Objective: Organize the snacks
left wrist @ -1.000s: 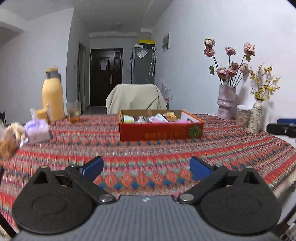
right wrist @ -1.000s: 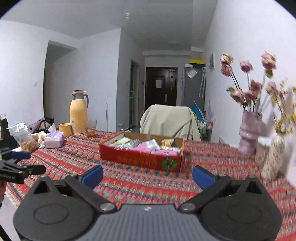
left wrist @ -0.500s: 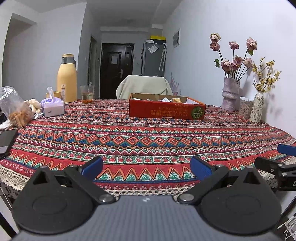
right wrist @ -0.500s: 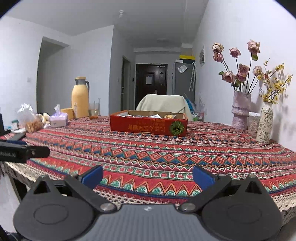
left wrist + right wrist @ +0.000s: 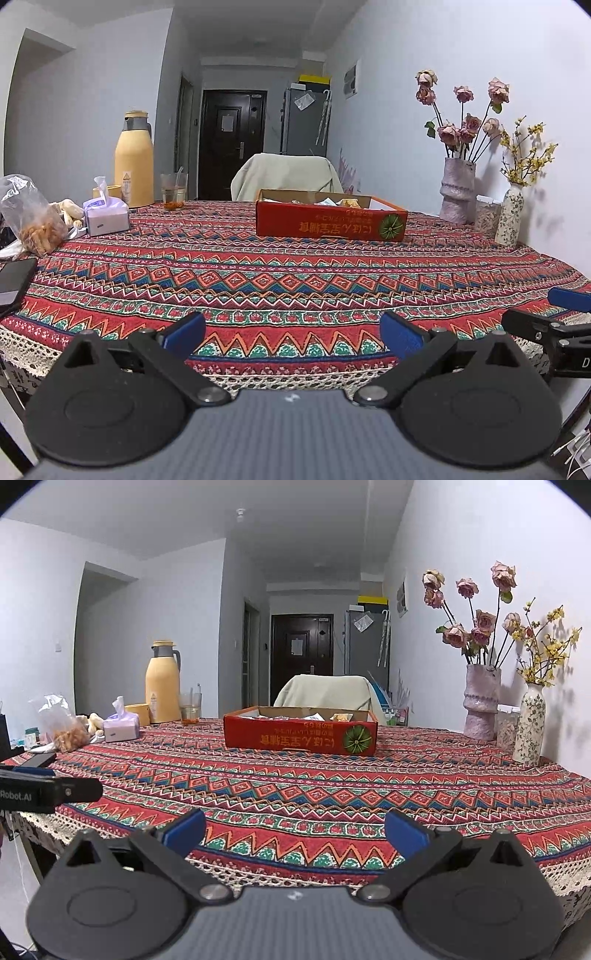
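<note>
A red cardboard box point(image 5: 331, 221) with several snack packets inside stands mid-table; it also shows in the right wrist view point(image 5: 300, 734). A clear bag of snacks point(image 5: 31, 218) lies at the left edge, also in the right wrist view point(image 5: 62, 723). My left gripper point(image 5: 291, 334) is open and empty, low at the table's near edge. My right gripper point(image 5: 293, 830) is open and empty, also at the near edge, far from the box. The other gripper shows at the side of each view.
The table has a patterned red cloth point(image 5: 280, 280). A yellow thermos point(image 5: 133, 160), a glass point(image 5: 173, 192), a tissue pack point(image 5: 106, 218) and a phone point(image 5: 14, 280) are on the left. Two flower vases point(image 5: 458, 194) stand on the right by the wall.
Both grippers have pulled back and dropped from near the box to the table's near edge. The box now looks farther away. Both stayed open.
</note>
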A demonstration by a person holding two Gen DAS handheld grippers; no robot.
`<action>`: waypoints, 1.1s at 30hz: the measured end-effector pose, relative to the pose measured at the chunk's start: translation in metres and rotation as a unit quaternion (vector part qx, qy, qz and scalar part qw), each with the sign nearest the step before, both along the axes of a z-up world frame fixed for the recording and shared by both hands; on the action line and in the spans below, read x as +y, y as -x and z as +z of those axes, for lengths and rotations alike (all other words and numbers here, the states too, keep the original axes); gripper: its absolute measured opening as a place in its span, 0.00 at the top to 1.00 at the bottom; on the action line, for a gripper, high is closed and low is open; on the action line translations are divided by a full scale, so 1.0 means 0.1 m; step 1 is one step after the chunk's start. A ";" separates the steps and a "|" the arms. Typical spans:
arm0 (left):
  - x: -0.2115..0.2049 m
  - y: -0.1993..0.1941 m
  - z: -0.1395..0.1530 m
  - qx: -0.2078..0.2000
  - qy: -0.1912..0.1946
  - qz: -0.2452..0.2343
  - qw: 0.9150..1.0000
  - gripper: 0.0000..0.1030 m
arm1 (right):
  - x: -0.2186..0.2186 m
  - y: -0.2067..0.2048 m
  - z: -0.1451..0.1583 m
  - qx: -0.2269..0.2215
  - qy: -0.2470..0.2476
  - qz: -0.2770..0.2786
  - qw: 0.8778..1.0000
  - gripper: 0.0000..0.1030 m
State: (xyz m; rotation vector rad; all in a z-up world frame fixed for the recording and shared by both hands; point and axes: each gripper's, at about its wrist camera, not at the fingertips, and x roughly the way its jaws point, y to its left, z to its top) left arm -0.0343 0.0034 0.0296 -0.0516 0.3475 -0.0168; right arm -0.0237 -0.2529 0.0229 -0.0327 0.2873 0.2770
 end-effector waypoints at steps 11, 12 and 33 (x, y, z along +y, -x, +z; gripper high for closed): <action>-0.02 -0.01 0.00 0.000 -0.004 -0.006 1.000 0.00 | -0.01 -0.01 0.00 0.001 -0.002 0.000 1.000 0.00; -0.03 -0.01 0.00 0.001 -0.004 -0.007 1.000 0.00 | -0.01 -0.02 0.00 0.000 -0.002 -0.001 1.000 0.00; -0.01 -0.05 0.02 0.003 -0.004 -0.007 1.000 0.00 | -0.02 -0.07 -0.02 0.004 -0.003 -0.005 1.000 0.00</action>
